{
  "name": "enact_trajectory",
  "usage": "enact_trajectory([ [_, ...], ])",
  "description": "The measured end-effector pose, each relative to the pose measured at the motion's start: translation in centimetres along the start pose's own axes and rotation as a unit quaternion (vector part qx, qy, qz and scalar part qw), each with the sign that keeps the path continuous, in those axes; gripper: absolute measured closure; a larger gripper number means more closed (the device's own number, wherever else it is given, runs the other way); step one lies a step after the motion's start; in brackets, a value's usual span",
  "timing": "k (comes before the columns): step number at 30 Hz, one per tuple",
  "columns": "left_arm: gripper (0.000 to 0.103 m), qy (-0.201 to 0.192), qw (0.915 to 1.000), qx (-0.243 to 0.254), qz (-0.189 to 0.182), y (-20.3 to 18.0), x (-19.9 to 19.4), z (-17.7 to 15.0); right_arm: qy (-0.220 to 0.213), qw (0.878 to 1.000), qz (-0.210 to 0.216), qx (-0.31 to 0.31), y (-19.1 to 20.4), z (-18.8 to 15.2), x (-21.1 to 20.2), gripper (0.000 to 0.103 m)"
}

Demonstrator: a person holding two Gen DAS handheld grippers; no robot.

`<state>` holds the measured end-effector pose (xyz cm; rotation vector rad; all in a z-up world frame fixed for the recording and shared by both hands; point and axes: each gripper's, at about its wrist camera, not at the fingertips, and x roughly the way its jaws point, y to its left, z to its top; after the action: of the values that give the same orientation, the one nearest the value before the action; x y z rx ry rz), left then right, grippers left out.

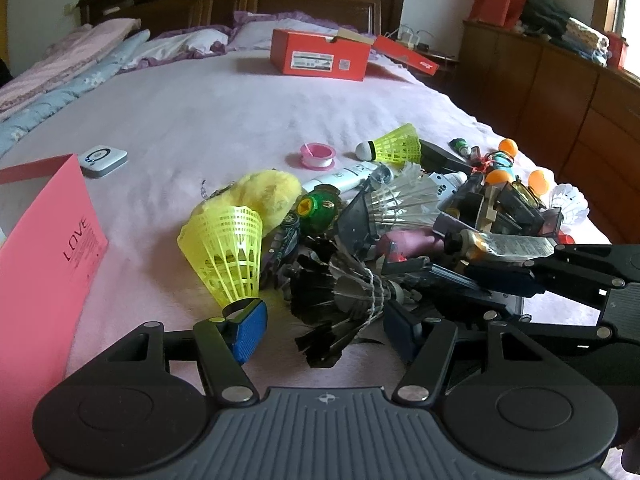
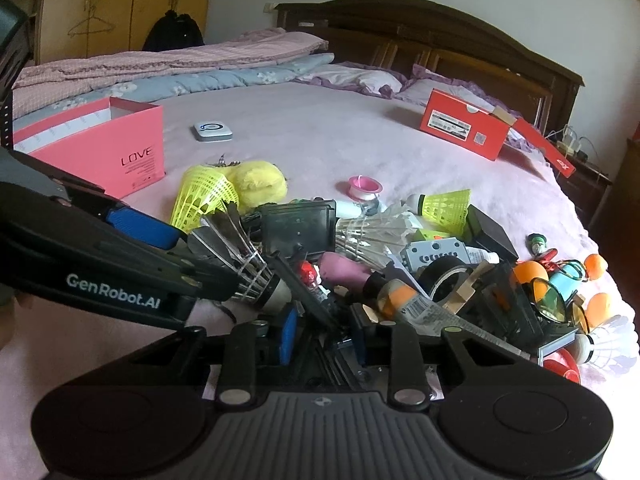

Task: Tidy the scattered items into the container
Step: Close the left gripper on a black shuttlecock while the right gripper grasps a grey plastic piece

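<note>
A heap of small items lies on the pink bedsheet: yellow shuttlecocks (image 1: pixel 228 252) (image 2: pixel 202 196), a black feather shuttlecock (image 1: pixel 344 292) (image 2: pixel 244 256), a white one (image 2: pixel 372 236), orange balls (image 2: pixel 530 276), tubes, dark cases. The pink "LOVE" box (image 1: pixel 44 264) (image 2: pixel 108 144) stands open at the left. My left gripper (image 1: pixel 326 322) is open, its pads either side of the black shuttlecock; it also shows in the right wrist view (image 2: pixel 148 228). My right gripper (image 2: pixel 324 340) is open around a flat black item (image 2: pixel 312 300); contact is unclear. It also shows in the left wrist view (image 1: pixel 520 280).
A red shoebox (image 1: pixel 320 54) (image 2: pixel 464 124) with its lid beside it sits far back by the pillows. A small white device (image 1: pixel 103 160) (image 2: pixel 212 132) lies near the pink box. A pink tape spool (image 1: pixel 316 154) (image 2: pixel 364 186) lies behind the heap. The bed edge and wooden cabinets (image 1: pixel 560 92) are at the right.
</note>
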<state>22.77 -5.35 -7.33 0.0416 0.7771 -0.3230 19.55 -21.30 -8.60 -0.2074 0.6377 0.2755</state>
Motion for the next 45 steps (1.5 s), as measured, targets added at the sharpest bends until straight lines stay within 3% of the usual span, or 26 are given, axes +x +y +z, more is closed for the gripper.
enact_trajectory([
  [15, 0.043, -0.008, 0.9999, -0.007, 0.007, 0.9, -0.4, -0.9, -0.011, 1.0, -0.004, -0.013, 0.3, 0.3, 0.0, 0.075],
  [20, 0.053, -0.012, 0.9999, 0.006, -0.005, 0.3, -0.5, -0.9, -0.016, 1.0, -0.006, -0.025, 0.6, 0.3, -0.4, 0.075],
  [38, 0.057, -0.016, 0.999, 0.014, -0.039, -0.6, -0.3, -1.2, -0.015, 0.999, -0.007, -0.038, 0.8, 0.0, -1.3, 0.075],
  [45, 0.065, -0.01, 0.9991, 0.012, -0.039, -0.7, 0.4, -1.3, -0.013, 0.999, -0.008, -0.039, 0.6, -0.2, -1.2, 0.075],
])
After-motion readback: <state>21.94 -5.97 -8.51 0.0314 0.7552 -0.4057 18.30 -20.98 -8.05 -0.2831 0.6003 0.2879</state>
